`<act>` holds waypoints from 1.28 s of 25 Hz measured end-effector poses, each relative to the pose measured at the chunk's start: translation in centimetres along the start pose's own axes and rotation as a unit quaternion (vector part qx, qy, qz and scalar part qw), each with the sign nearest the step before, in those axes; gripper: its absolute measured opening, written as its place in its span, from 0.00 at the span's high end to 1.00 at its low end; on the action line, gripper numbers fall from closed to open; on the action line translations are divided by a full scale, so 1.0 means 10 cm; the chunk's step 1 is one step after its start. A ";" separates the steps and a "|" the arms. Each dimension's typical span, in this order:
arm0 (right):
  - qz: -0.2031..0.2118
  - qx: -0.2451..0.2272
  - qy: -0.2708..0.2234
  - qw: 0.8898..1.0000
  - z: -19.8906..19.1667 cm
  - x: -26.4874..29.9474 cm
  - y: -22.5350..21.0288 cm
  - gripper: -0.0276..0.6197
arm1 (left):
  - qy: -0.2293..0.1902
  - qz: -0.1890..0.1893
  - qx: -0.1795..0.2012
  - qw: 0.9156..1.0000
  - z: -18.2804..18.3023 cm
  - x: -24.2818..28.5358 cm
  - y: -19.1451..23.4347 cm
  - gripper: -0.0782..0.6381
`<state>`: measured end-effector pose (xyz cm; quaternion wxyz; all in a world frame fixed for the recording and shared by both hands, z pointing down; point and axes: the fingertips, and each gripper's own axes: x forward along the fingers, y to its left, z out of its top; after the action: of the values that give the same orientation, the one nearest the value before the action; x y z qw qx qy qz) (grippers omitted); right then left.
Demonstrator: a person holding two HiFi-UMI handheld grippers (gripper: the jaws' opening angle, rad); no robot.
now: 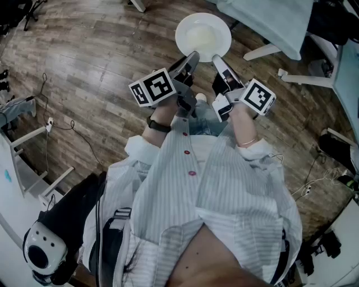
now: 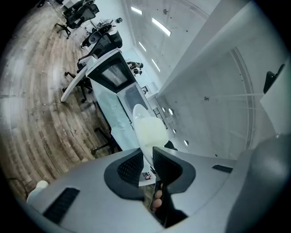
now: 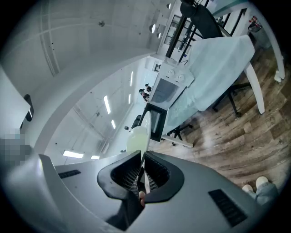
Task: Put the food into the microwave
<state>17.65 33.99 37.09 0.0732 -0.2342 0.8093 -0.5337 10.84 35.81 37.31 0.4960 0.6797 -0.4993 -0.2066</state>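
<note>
bright ceiling strips, fisheye edges dark, slight blur

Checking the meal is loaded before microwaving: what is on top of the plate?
Pale, creamy food sits in the middle of the plate. The left gripper and right gripper pinch its near rim, covering that edge.

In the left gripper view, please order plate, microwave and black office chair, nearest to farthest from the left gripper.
1. Plate, between its fingers.
2. Microwave, ahead, past the plate.
3. Black office chair, far back, upper left.
</note>
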 end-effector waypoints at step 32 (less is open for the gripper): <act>0.021 -0.013 0.023 0.999 0.16 0.13 -0.09 0.89 | -0.037 0.004 0.006 0.999 0.09 0.15 0.02 0.79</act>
<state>17.37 31.84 37.41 0.0629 -0.2060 0.8226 -0.5262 10.64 34.00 37.44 0.4736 0.6729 -0.5212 -0.2264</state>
